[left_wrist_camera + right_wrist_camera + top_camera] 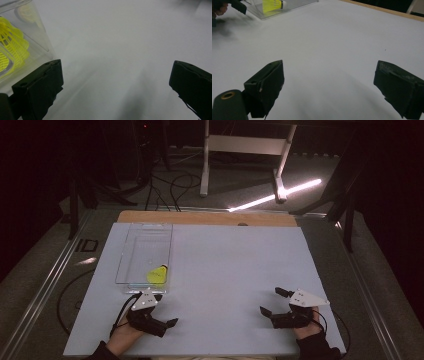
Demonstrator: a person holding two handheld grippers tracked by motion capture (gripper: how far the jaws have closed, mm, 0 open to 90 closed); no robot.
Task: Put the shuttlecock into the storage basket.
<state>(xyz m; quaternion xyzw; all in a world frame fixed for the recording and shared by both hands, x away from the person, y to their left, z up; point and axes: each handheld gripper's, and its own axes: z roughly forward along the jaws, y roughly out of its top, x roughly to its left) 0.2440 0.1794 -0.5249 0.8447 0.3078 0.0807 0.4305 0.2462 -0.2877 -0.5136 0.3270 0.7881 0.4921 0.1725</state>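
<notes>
A yellow shuttlecock [156, 274] lies in the near end of a clear plastic box [134, 255] on the left of the white board [225, 270]. My left gripper [166, 309] rests just in front of that box, open, nothing between its jaws. In the left gripper view the shuttlecock [12, 47] shows through the box wall [37, 27] beside the left jaw, and the gripper [116, 82] stands wide over bare board. My right gripper [270, 300] sits open at the board's near right. From the right gripper view [329, 85] the shuttlecock [272, 4] is far off.
A wooden table edge [210, 217] runs along the far side of the board. Beyond it are white desk legs [204, 165], floor cables [175, 187] and a bright light stripe [275, 196]. The other gripper [239, 6] and a hand [219, 8] show top left in the right gripper view.
</notes>
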